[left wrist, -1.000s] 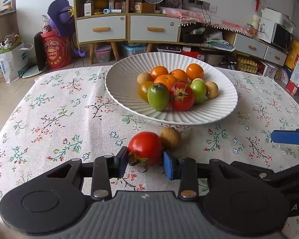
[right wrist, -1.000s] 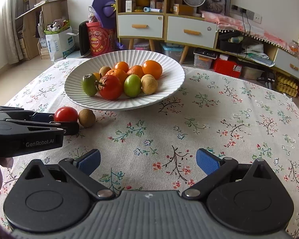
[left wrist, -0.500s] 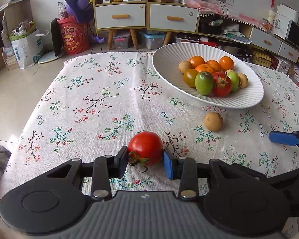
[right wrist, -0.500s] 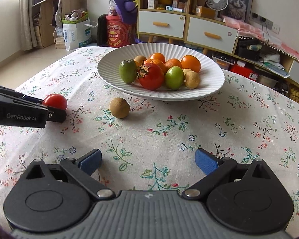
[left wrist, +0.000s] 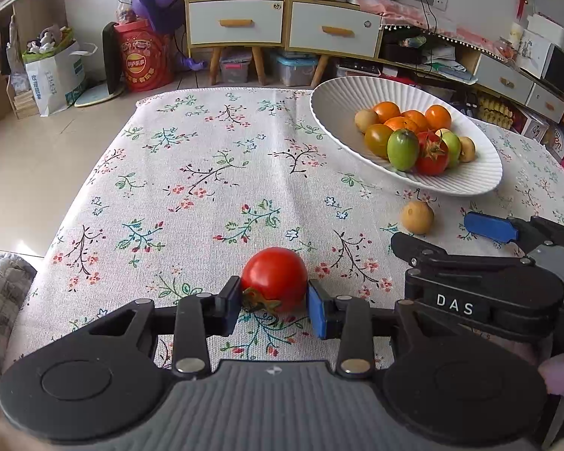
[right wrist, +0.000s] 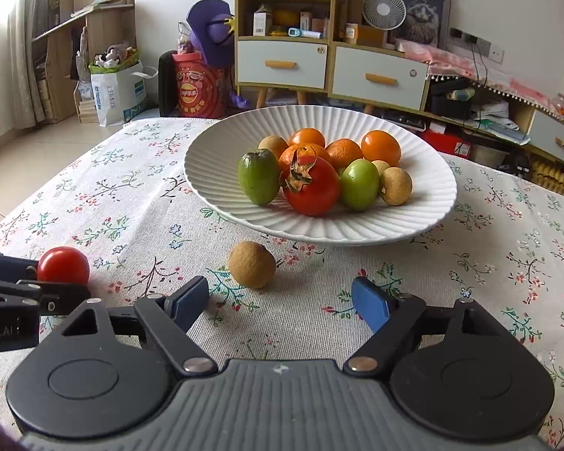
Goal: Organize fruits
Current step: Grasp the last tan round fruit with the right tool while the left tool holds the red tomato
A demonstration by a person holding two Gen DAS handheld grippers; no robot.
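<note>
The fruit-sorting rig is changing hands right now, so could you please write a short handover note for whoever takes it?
Left gripper: shut on the red tomato, above the tablecloth.
Right gripper: jaws closing, nothing between them yet; the brown longan lies on the cloth just ahead of it.
White bowl: holds the other fruits.
Left to do: place the tomato and pick up the longan.
</note>
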